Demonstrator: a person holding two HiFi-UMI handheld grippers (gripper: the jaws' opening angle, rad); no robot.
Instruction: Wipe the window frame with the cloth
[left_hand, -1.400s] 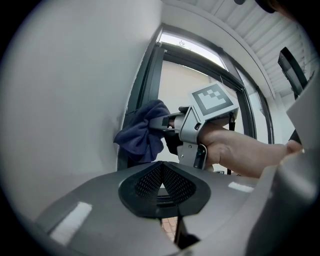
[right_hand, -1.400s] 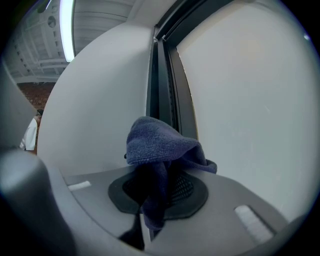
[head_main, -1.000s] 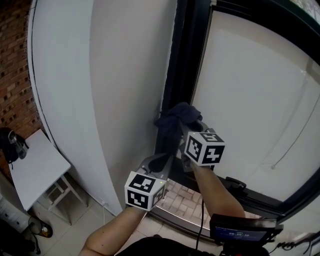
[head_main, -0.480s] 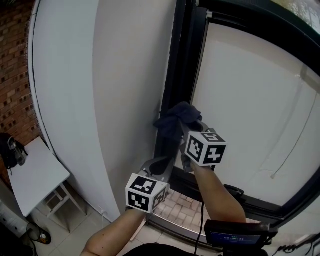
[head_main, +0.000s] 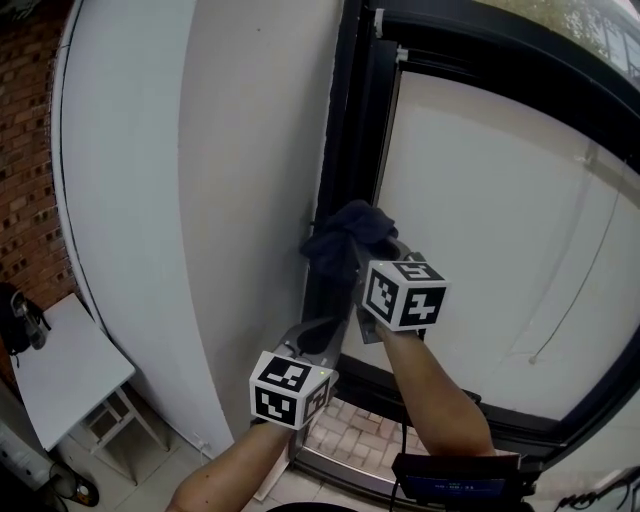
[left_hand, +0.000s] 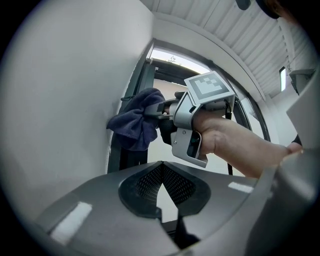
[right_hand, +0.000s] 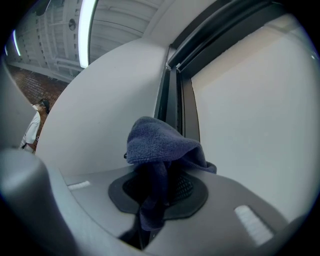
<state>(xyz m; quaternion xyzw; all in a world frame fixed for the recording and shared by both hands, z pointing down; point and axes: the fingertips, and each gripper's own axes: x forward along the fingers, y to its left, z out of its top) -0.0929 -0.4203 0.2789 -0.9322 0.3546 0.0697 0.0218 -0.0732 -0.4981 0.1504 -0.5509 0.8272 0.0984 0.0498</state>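
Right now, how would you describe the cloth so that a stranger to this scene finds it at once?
Find the black window frame beside the white wall. At its vertical left bar, the right hand-held gripper is shut on a bunched dark blue cloth, the only soft, crumpled thing there.

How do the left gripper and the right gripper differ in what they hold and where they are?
The right gripper is shut on the dark blue cloth, while the left gripper is shut on nothing. The right gripper is higher, at the black window frame; the left gripper sits lower. Both carry a marker cube.
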